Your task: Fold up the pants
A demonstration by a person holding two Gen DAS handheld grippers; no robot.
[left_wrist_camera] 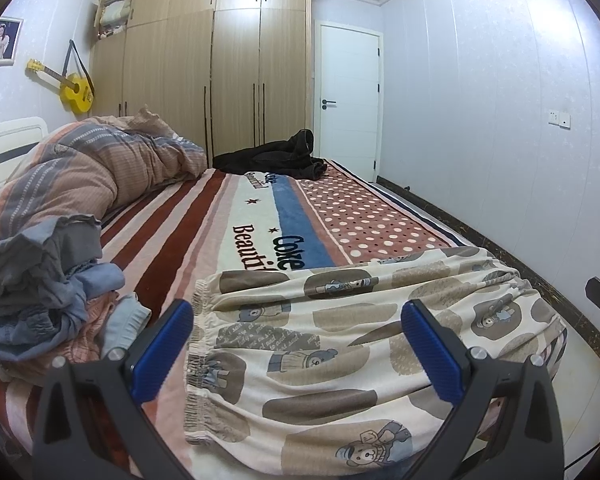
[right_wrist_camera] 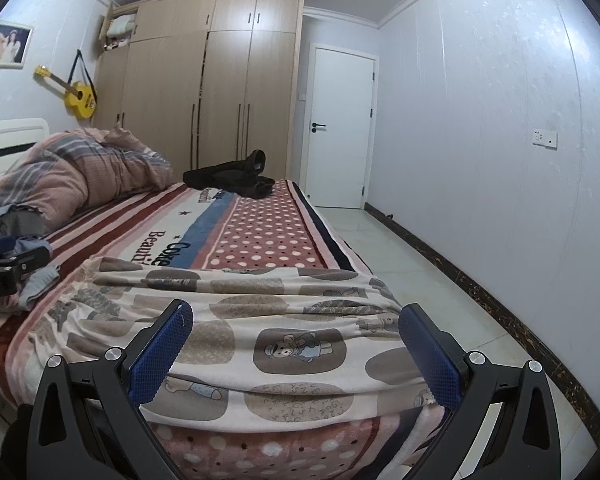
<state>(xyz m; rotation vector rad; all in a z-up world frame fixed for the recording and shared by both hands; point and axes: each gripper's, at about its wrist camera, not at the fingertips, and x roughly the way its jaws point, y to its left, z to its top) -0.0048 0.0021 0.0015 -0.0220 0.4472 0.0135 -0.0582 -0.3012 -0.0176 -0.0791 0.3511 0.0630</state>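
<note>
Where the near end of the bed (left_wrist_camera: pixel 236 200) meets the camera, the bear-print pants (left_wrist_camera: pixel 340 340) lie spread crosswise on the patterned blanket (right_wrist_camera: pixel 260 232), one end hanging over the bed's edge toward the tiled floor (right_wrist_camera: pixel 440 288). Left tongs (left_wrist_camera: pixel 300 352): spread wide, empty, blue pads (left_wrist_camera: pixel 164 348) flanking the gathered elastic edge of the pants and raised above the cloth; contact cannot be told. Right tongs (right_wrist_camera: pixel 296 356): likewise parted and holding nothing, straddling the overhanging portion. Pile of grey and blue clothes (left_wrist_camera: pixel 40 292): just beside the pants, to the left. Striped quilt (left_wrist_camera: pixel 92 168): bunched beyond the pile, by the headboard. Dark garment (left_wrist_camera: pixel 276 160): far end of the bed, well apart. Wooden wardrobe (left_wrist_camera: pixel 220 60), white door (left_wrist_camera: pixel 348 100), yellow guitar (left_wrist_camera: pixel 74 88) on the wall: background.
</note>
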